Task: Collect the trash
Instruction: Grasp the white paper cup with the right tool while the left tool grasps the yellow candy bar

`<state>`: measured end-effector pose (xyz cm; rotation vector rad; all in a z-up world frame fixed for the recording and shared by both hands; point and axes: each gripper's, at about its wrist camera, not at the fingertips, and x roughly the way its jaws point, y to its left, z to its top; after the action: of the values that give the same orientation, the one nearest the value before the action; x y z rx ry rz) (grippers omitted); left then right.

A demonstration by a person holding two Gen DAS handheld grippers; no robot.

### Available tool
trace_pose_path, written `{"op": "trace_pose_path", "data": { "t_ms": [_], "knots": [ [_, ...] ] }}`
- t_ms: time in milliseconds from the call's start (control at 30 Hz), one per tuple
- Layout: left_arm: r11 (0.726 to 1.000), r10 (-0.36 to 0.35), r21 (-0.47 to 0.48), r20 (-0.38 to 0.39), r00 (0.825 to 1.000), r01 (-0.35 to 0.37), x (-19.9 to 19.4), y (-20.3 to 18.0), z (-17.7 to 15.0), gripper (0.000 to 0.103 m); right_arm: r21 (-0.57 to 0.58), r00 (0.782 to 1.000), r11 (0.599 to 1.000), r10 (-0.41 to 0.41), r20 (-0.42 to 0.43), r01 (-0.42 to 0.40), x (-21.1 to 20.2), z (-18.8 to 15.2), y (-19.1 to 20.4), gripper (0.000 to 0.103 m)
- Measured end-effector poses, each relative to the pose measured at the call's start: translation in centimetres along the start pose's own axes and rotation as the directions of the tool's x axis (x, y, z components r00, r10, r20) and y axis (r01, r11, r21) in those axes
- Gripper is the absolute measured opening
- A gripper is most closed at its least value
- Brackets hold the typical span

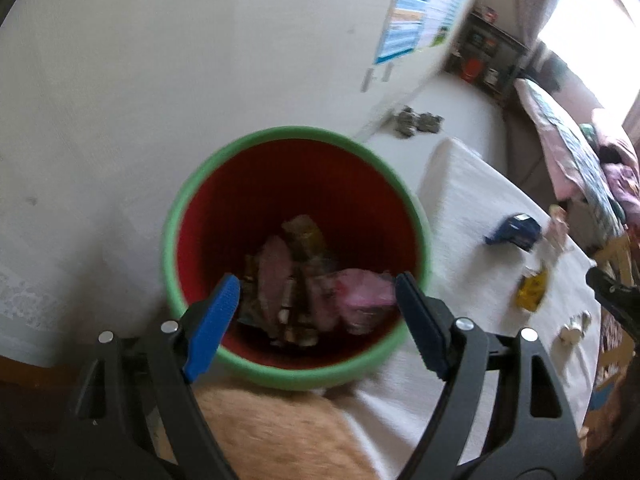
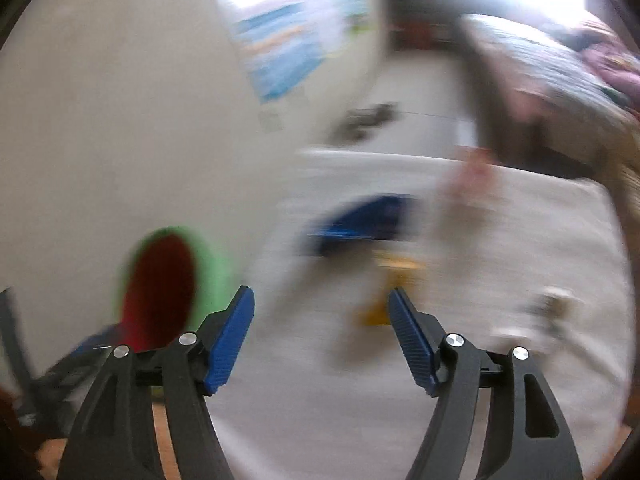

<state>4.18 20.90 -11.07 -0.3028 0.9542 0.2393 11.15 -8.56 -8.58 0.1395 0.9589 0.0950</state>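
Note:
A red bin with a green rim [image 1: 208, 184] stands beside the white-clothed table [image 1: 472, 208]; several wrappers and a pink bag [image 1: 360, 292] lie inside it. My left gripper [image 1: 318, 300] hangs open over the bin's mouth, nothing between its blue pads. On the table lie a blue wrapper [image 1: 514, 232], a yellow wrapper [image 1: 530, 290] and a small pale scrap [image 1: 574, 330]. The right wrist view is heavily blurred: my right gripper [image 2: 322, 312] is open and empty over the cloth, the bin [image 2: 216, 264] at its left, the blue wrapper [image 2: 360, 224] and yellow wrapper [image 2: 384, 308] ahead.
A white wall runs behind the bin with a poster [image 1: 416, 12]. Dark debris [image 1: 416, 120] lies on the floor beyond. A bed with patterned bedding [image 1: 568, 148] and a dark shelf [image 1: 488, 56] stand at the far right. A tan surface [image 1: 280, 432] lies below the bin.

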Motion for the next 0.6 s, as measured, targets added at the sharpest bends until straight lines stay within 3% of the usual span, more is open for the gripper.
{"op": "trace_pose_path", "data": {
  "t_ms": [100, 167, 267, 433, 500, 600],
  "knots": [
    [0.998, -0.033, 0.058, -0.003, 0.999, 0.033, -0.1, -2.9, -0.3, 0.078, 0.130, 0.992, 0.984, -0.122, -0.032, 0.125, 0.1, -0.3, -6.6, 0.069],
    [0.994, -0.062, 0.091, -0.011, 0.998, 0.063, -0.1, -5.1, -0.5, 0.078, 0.256, 0.989, 0.956, -0.123, -0.080, 0.140, 0.9, -0.9, -10.7, 0.070],
    [0.981, -0.125, 0.147, -0.031, 0.992, 0.128, -0.1, -8.8, -0.6, 0.082, 0.419, 0.989, 0.901, -0.055, -0.140, 0.109, 2.2, -2.1, -15.2, 0.071],
    [0.948, -0.164, 0.265, -0.076, 0.984, 0.178, 0.4, -14.7, -1.1, 0.082, 0.486, 0.979, 0.872, 0.037, -0.199, 0.066, 5.2, -2.8, -16.5, 0.071],
    [0.940, -0.166, 0.289, -0.084, 0.983, 0.184, 0.7, -16.3, -1.3, 0.082, 0.489, 0.982, 0.871, 0.058, -0.180, 0.038, 5.2, -2.7, -16.4, 0.070],
    [0.925, -0.166, 0.331, -0.088, 0.982, 0.186, 1.4, -18.7, -1.6, 0.082, 0.440, 0.983, 0.898, 0.093, -0.159, -0.014, 5.1, -2.1, -15.9, 0.052]
  ]
}}
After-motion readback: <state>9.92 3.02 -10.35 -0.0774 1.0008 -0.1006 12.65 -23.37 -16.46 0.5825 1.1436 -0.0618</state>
